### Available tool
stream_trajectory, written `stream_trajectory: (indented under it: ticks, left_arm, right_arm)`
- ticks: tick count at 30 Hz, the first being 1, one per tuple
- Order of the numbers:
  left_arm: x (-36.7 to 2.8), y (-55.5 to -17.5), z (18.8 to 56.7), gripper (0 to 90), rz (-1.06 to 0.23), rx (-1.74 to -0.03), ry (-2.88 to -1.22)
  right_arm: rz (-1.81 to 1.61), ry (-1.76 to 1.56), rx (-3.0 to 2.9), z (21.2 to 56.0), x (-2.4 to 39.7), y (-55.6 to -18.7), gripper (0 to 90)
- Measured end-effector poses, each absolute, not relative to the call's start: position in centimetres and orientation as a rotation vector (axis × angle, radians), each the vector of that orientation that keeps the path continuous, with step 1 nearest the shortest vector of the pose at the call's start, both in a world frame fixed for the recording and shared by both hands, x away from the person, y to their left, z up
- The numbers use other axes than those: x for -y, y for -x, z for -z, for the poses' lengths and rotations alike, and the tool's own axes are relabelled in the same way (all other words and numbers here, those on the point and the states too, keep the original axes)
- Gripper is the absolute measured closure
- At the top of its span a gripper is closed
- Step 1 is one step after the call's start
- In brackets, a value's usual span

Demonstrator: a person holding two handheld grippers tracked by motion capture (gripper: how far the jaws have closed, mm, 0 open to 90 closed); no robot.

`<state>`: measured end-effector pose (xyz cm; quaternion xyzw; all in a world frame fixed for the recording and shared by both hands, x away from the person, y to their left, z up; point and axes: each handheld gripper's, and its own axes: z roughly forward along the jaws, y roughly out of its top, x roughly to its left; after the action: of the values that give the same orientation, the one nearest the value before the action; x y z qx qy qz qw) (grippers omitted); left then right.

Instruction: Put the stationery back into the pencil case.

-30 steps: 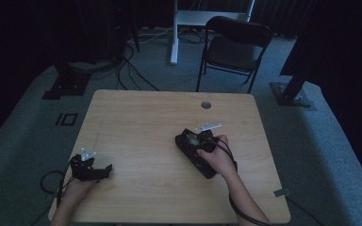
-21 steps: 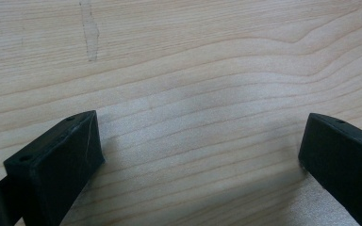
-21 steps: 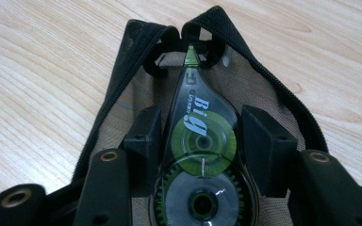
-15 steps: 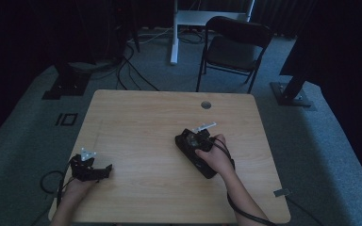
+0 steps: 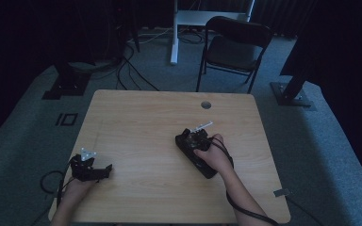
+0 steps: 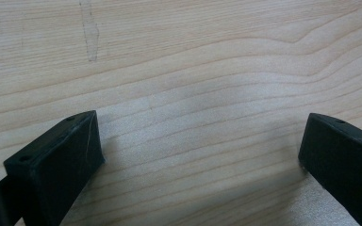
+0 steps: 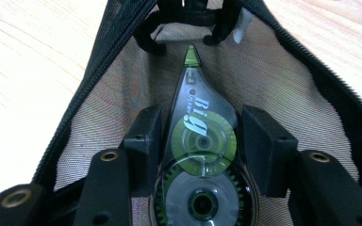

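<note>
I have the right gripper (image 7: 200, 141) clamped on a correction tape dispenser (image 7: 198, 155), its pads (image 7: 146, 136) pressed against the two flat sides of the clear, green-wheeled body, so the jaws stand partly closed around it. The dispenser's green tip points away from me into the mouth of a black zippered pouch (image 7: 283, 70), and the mesh lining spreads out beneath and around it, so I judge the thing is already inside the opening, held just above the lining or resting on it; I cannot tell which. In the high view that gripper (image 5: 195, 141) sits over the pouch (image 5: 193, 155) right of the table's middle, my hand wrapped around it. My left gripper (image 6: 200, 146) is parked over bare wood near the left front of the table (image 5: 141, 122), jaws wide apart with nothing between them, well apart from the pouch. The step in hand looks like stowing the dispenser. Next I would ease it a little deeper, let the jaws spread to drop it, then draw straight back without snagging the zipper edge; the left gripper could come over to steady the pouch.
</note>
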<state>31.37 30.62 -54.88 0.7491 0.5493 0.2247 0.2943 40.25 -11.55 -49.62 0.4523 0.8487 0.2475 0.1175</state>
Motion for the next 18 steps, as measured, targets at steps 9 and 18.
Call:
stream_trajectory:
  ticks: [9,18]
  left_arm:
    - [-30.62,-31.37,54.88,0.2,-0.598,-1.462,-1.995]
    - [-30.62,-31.37,54.88,0.2,-0.598,-1.462,-1.994]
  right_arm:
    - [-0.692,-1.334,-2.488,49.82,11.38,-40.59,49.8]
    - [-0.692,-1.337,-2.495,49.89,11.30,-40.60,49.6]
